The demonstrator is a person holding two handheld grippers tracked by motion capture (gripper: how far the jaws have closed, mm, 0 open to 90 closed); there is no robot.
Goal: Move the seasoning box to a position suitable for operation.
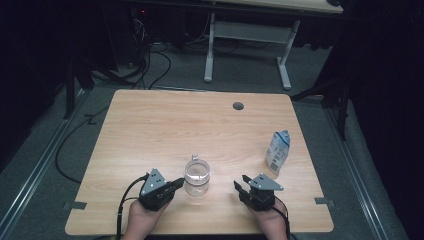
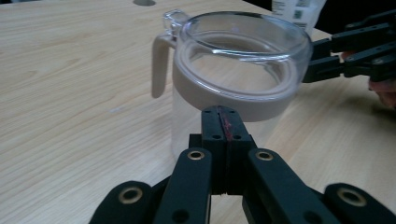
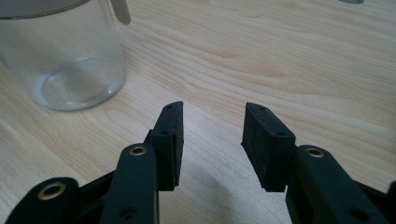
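Note:
A clear glass pitcher (image 1: 197, 177) with a beige collar and handle stands near the table's front middle. It looms close in the left gripper view (image 2: 233, 70) and its glass base sits at the upper left of the right gripper view (image 3: 65, 56). My left gripper (image 1: 178, 184) is shut with nothing between its jaws, and its tip (image 2: 223, 116) is right at the pitcher's side. My right gripper (image 1: 241, 183) is open to the right of the pitcher, with bare table between its fingers (image 3: 212, 121). It also appears in the left gripper view (image 2: 348, 53), just beyond the pitcher.
A small blue-and-white carton (image 1: 278, 151) stands upright at the right side of the wooden table (image 1: 160, 125). A round cable hole (image 1: 238, 106) sits near the far edge. Another desk's white frame (image 1: 247, 35) and cables lie on the floor beyond.

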